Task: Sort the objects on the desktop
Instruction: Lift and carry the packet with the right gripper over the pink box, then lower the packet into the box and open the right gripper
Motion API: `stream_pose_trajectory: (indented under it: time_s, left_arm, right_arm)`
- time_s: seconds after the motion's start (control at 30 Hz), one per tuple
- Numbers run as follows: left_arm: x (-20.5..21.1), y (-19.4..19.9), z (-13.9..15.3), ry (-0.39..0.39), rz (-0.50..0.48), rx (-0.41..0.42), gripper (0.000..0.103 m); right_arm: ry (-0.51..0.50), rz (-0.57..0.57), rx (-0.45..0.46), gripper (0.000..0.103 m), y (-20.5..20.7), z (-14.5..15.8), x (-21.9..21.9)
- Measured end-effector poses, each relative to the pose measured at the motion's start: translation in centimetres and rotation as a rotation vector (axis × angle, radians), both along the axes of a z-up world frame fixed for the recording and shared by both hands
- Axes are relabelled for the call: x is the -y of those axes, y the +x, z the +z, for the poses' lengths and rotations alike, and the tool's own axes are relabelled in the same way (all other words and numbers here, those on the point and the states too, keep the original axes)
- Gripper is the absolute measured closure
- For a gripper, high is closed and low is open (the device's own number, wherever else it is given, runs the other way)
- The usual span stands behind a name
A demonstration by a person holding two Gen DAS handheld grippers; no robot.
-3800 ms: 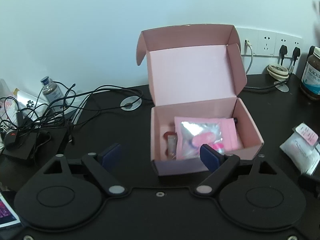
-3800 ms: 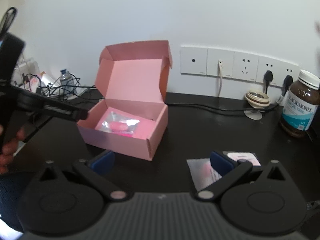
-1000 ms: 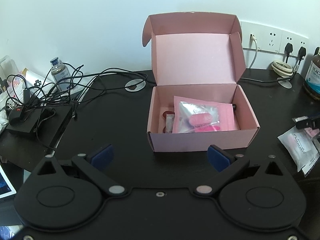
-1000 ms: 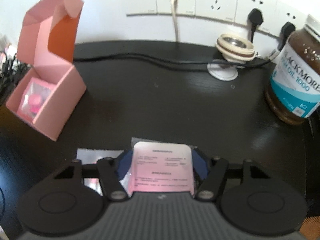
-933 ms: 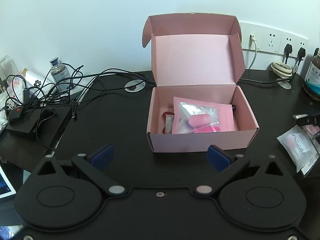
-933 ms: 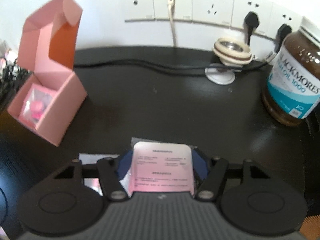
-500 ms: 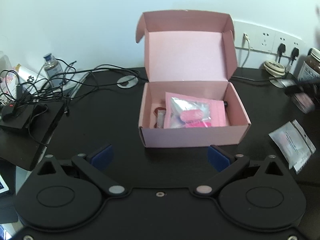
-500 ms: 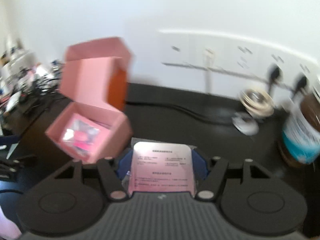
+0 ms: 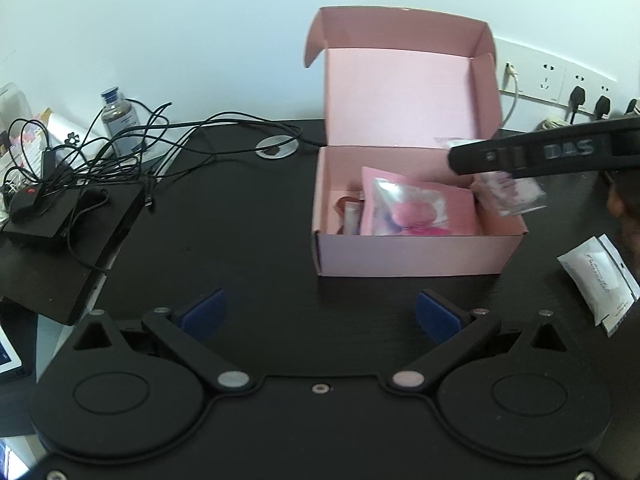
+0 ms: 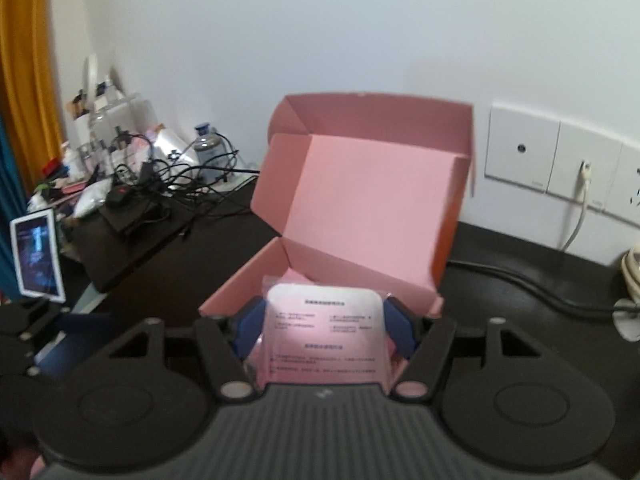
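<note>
Pink box (image 9: 408, 254); black desk (image 9: 240, 248); white wall (image 9: 180, 32).

Right hand-held gripper (image 10: 324, 330) carried packet (image 10: 324, 340) from desk over to pink box (image 9: 416, 252), prob. above its right side.

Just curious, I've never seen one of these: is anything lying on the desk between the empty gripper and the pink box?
No. In the left wrist view, only bare black desk lies between the open left gripper and the pink box.
</note>
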State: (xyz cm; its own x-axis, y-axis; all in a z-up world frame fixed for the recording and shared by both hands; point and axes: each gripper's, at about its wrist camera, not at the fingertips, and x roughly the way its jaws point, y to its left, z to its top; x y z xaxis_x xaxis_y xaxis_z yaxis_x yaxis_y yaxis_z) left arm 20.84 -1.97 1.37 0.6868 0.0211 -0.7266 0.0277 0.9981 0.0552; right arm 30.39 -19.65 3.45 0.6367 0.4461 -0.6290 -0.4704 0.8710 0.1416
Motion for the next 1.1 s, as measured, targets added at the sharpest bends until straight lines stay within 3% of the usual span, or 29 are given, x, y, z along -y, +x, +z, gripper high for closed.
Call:
stream_pose_trajectory:
  time_s: [0.3, 0.5, 0.83, 1.1]
  left_arm:
    - [-1.3, 0.2, -0.3, 0.011, 0.048, -0.008, 0.0]
    - [-2.1, 0.7, -0.3, 0.005, 0.082, -0.006, 0.0]
    - [-2.2, 0.7, -0.3, -0.004, 0.077, -0.008, 0.0]
    - [-2.5, 0.6, -0.3, -0.019, 0.085, -0.012, 0.0]
  right_arm:
    - [-0.097, -0.142, 0.057, 0.039, 1.1, -2.2, -3.2]
    - [-0.123, -0.215, 0.046, 0.039, 2.0, -3.9, -3.9]
    - [-0.167, -0.22, 0.011, 0.039, 2.9, -6.2, -3.7]
    - [-0.172, -0.22, -0.016, 0.039, 3.5, -6.3, -3.8]
